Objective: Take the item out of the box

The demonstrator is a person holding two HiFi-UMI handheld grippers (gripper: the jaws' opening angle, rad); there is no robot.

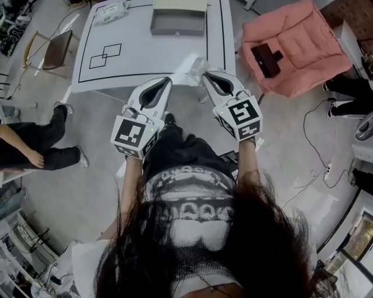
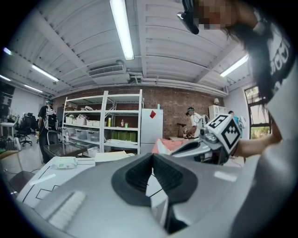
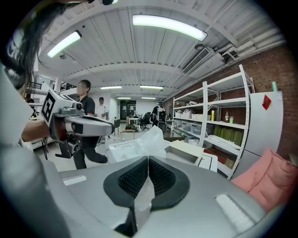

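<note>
A grey open box stands at the far side of the white table. In the right gripper view the box lies beyond the jaws. A crumpled clear plastic bag hangs over the table's near edge, and my right gripper is shut on it. That bag rises from between the shut pads. My left gripper is beside it, shut, with nothing between its pads. I cannot see into the box.
A white packet lies at the table's far left corner, and black squares are drawn on its top. A pink cushion with a black device sits to the right. A seated person's legs are on the left. Cables cross the floor at the right.
</note>
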